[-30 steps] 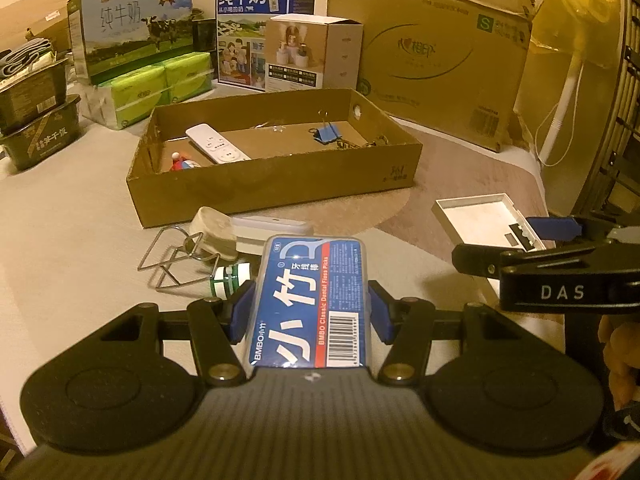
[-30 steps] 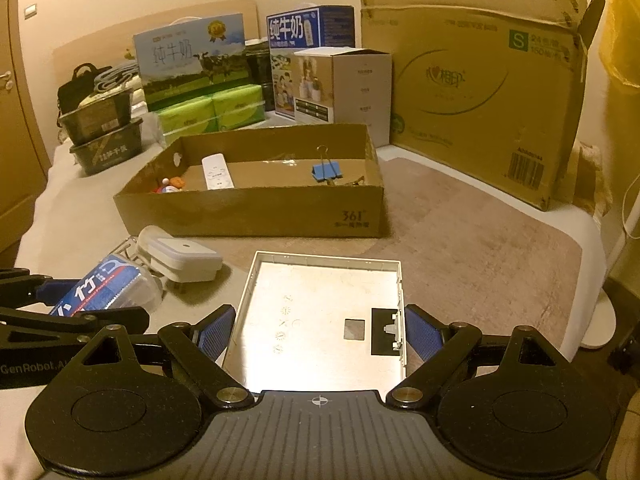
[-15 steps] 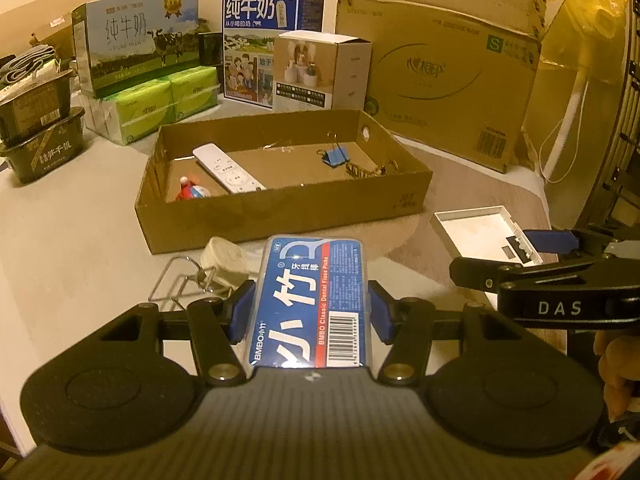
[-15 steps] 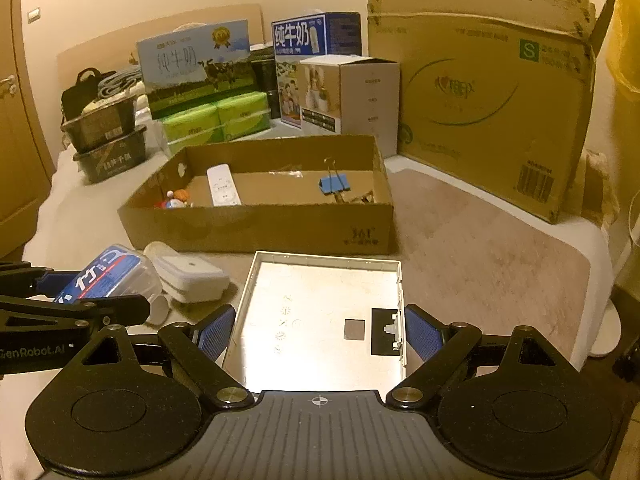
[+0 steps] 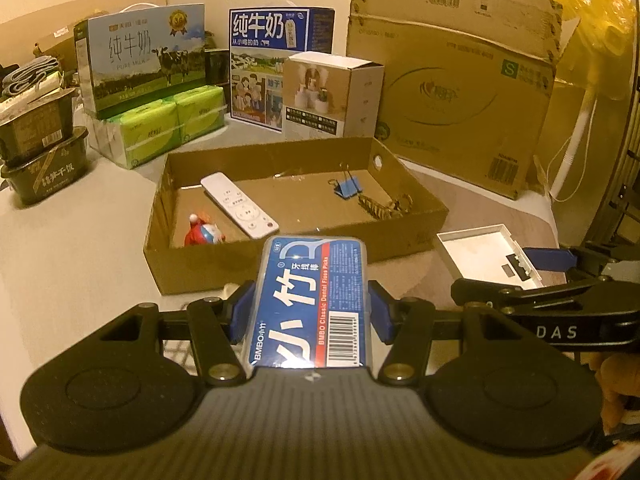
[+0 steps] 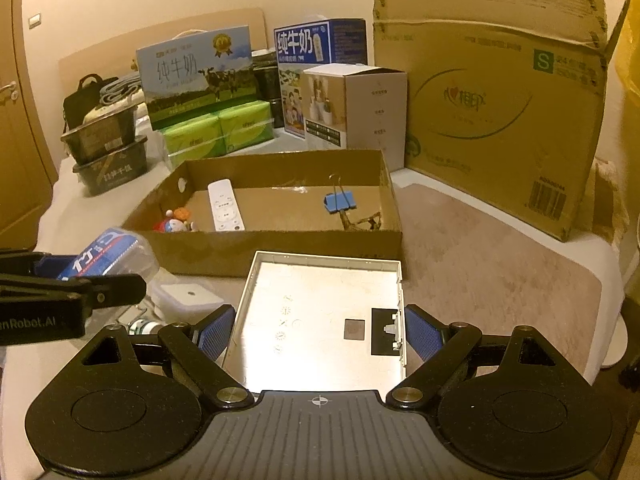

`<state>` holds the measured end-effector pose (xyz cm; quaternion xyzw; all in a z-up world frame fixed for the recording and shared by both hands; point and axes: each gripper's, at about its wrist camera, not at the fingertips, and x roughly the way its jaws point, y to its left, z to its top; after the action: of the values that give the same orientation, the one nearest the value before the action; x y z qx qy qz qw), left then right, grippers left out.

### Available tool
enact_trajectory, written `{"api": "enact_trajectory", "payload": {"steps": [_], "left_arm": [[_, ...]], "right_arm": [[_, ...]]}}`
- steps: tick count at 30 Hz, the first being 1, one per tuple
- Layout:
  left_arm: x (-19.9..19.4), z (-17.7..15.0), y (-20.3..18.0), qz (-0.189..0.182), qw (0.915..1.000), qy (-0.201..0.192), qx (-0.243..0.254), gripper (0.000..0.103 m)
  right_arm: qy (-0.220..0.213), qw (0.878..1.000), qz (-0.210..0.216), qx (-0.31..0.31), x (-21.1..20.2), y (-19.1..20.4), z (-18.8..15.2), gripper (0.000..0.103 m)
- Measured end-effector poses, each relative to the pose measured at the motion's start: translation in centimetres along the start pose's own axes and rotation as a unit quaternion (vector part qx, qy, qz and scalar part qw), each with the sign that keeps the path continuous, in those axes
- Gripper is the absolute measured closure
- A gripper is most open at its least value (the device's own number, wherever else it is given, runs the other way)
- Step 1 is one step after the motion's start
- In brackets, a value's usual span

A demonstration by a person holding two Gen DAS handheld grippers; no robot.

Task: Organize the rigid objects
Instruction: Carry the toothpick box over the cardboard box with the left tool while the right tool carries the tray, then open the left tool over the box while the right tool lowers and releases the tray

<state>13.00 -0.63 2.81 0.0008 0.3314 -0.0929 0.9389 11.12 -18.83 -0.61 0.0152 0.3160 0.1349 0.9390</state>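
Note:
My left gripper [image 5: 311, 312] is shut on a clear floss-pick box with a blue label [image 5: 310, 300], held in the air just short of the near wall of the shallow cardboard tray [image 5: 280, 264]. The box also shows in the right wrist view [image 6: 106, 254]. My right gripper [image 6: 316, 330] is shut on a flat white square plate [image 6: 320, 320], held beside the tray's front right corner [image 6: 396, 240]. The plate also shows in the left wrist view [image 5: 480, 254]. The tray holds a white remote [image 5: 238, 210], a blue binder clip [image 5: 348, 188], a small toy figure [image 5: 202, 234] and a brown tangled item [image 5: 386, 206].
A white adapter [image 6: 188, 298], a small green-capped bottle [image 6: 146, 326] and a wire piece lie on the table below the left gripper. Milk cartons [image 5: 144, 56], tissue packs [image 5: 172, 128], black bowls [image 5: 40, 168] and a big carton [image 5: 460, 80] stand behind the tray.
Both grippers have risen and moved forward toward the tray with their loads. The tray looks nearer, and the adapter and wire piece have slipped under the left gripper.

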Motion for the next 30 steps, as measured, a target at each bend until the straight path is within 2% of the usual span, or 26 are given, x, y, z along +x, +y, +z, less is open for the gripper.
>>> {"api": "enact_trajectory", "payload": {"steps": [10, 19, 30], "left_arm": [[2.7, 3.6, 1.7, 0.006, 0.9999, -0.012, -0.004, 0.048], [7.0, 7.2, 2.9, 0.003, 0.9999, -0.013, -0.001, 0.048], [12.5, 8.4, 3.2, -0.006, 0.9999, 0.008, 0.011, 0.048]], "right_arm": [[-0.015, 1.000, 0.006, -0.007, 2.9, -0.3, 3.9, 0.014], [-0.021, 1.000, 0.009, -0.013, 7.2, -1.0, 8.1, 0.014], [0.001, 1.000, 0.014, -0.006, 12.5, -2.9, 9.8, 0.014]]}}
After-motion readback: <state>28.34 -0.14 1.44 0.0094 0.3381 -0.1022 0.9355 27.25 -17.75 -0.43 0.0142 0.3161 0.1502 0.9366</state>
